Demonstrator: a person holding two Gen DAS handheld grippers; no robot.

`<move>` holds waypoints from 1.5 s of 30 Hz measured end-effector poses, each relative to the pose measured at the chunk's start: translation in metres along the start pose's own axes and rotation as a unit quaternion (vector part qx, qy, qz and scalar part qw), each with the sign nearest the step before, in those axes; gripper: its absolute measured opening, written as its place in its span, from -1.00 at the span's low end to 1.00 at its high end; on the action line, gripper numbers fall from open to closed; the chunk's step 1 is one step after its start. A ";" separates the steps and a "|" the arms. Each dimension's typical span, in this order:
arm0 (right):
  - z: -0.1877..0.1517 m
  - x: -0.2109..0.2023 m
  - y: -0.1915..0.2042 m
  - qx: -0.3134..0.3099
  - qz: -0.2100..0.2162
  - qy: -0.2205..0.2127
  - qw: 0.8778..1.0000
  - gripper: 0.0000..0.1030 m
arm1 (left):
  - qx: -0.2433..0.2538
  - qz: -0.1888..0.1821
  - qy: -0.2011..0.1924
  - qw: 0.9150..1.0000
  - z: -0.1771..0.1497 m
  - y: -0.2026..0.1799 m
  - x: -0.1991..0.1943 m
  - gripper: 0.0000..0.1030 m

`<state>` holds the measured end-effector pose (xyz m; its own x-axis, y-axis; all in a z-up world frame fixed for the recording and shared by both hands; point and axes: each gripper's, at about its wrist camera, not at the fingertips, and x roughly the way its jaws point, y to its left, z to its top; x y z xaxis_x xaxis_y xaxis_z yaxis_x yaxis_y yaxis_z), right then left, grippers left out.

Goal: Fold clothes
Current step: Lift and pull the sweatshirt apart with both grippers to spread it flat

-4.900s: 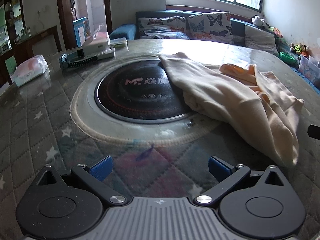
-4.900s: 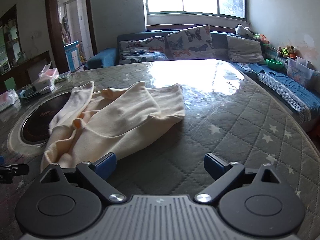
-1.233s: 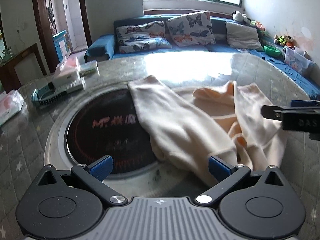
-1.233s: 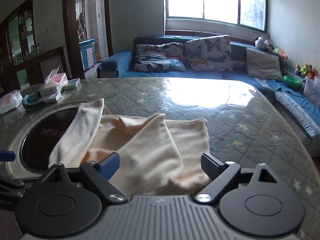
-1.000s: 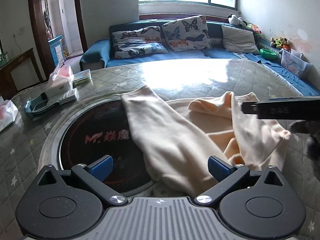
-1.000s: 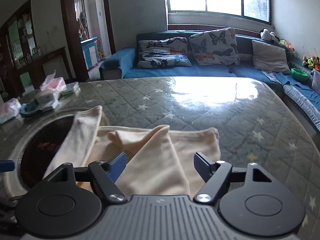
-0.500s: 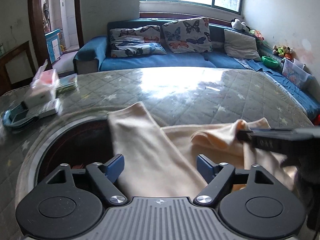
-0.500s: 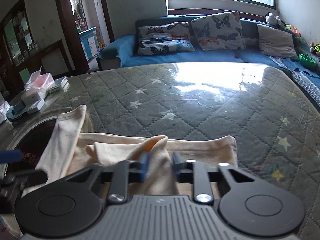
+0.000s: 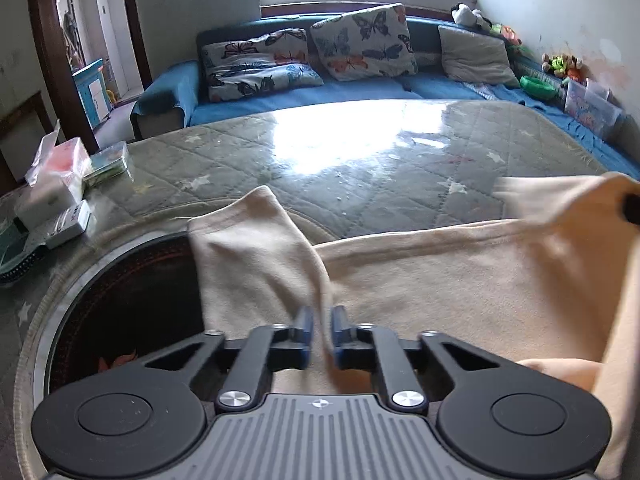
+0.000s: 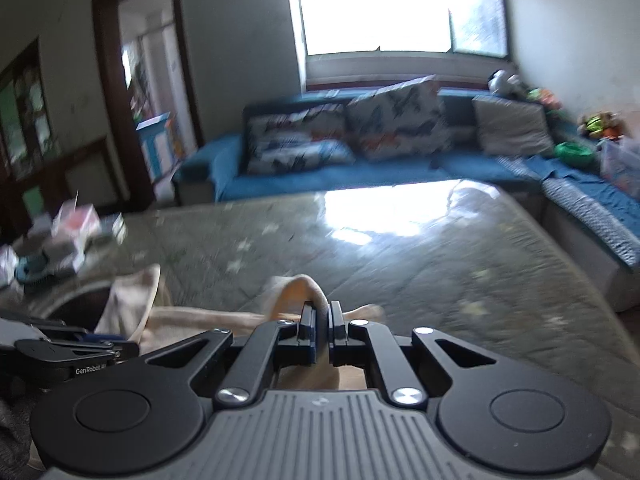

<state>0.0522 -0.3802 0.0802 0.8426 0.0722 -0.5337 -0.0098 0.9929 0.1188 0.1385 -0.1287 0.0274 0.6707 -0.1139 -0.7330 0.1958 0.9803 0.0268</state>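
**Both grips set on garment, lift pending**

Left gripper (image 9: pixel 320 330): pinched on cream fleece garment (image 9: pixel 460 280), draped over quilted green table (image 9: pixel 360 168) and dark round inset (image 9: pixel 132 292). Right gripper (image 10: pixel 320 334): clamped on raised fold. Advised: lift evenly, keep cloth taut. Right view blurred; garment's near edge hidden.

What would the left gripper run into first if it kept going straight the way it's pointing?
The left gripper, already shut on the cream garment, points along its left sleeve. Going on, it would likely press into that sleeve first, then the quilted table cover beyond; depth is unclear.
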 end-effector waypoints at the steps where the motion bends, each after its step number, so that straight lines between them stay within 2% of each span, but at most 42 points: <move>1: -0.002 -0.013 -0.006 0.008 -0.009 -0.011 1.000 -0.91 | -0.005 0.001 -0.006 1.000 -0.001 0.003 -0.005 -0.92; 6: -0.025 -0.061 -0.038 0.051 -0.055 -0.039 0.996 -0.91 | -0.029 0.008 -0.043 0.999 -0.010 0.021 -0.038 -0.95; 9: -0.046 -0.087 -0.058 0.074 -0.087 -0.040 0.993 -0.91 | -0.047 0.013 -0.065 0.997 -0.022 0.038 -0.067 -0.95; 16: -0.081 -0.117 -0.087 0.109 -0.123 -0.029 0.986 -0.91 | -0.106 0.019 -0.096 0.990 -0.066 0.086 -0.136 -0.95; 21: -0.097 -0.132 -0.096 0.131 -0.134 -0.031 0.982 -0.91 | -0.140 0.018 -0.090 0.986 -0.108 0.110 -0.171 -0.95; 27: -0.113 -0.132 -0.097 0.132 -0.142 -0.002 0.981 -0.89 | -0.163 0.023 -0.047 0.985 -0.145 0.122 -0.170 -0.95; 30: -0.119 -0.136 -0.099 0.135 -0.151 0.007 0.979 -0.81 | -0.156 0.020 -0.032 0.987 -0.153 0.119 -0.166 -0.89; 33: -0.119 -0.140 -0.101 0.131 -0.162 0.005 0.978 -0.79 | -0.139 0.020 -0.039 0.989 -0.154 0.113 -0.171 -0.89; 35: -0.118 -0.144 -0.104 0.129 -0.164 0.000 0.978 -0.76 | -0.132 0.015 -0.045 0.990 -0.152 0.111 -0.176 -0.76; 36: -0.116 -0.144 -0.105 0.124 -0.163 0.002 0.979 -0.68 | -0.129 0.009 -0.048 0.990 -0.150 0.109 -0.178 -0.68; 37: -0.114 -0.141 -0.106 0.117 -0.163 0.003 0.980 -0.49 | -0.124 0.002 -0.051 0.991 -0.149 0.106 -0.181 -0.44; 38: -0.112 -0.138 -0.106 0.109 -0.164 0.004 0.980 -0.41 | -0.118 -0.007 -0.055 0.991 -0.147 0.103 -0.183 -0.28; 41: -0.106 -0.124 -0.105 0.085 -0.162 0.016 0.983 -0.33 | -0.086 -0.038 -0.066 0.993 -0.144 0.081 -0.190 -0.07; 45: -0.101 -0.108 -0.096 0.055 -0.165 0.024 0.984 -0.13 | -0.033 -0.087 -0.073 0.993 -0.138 0.044 -0.189 0.02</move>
<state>-0.0919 -0.4740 0.0421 0.7630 -0.2462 -0.5976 0.3219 0.9465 0.0211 -0.0784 -0.0413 0.0728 0.7286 -0.2997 -0.6159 0.2736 0.9517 -0.1394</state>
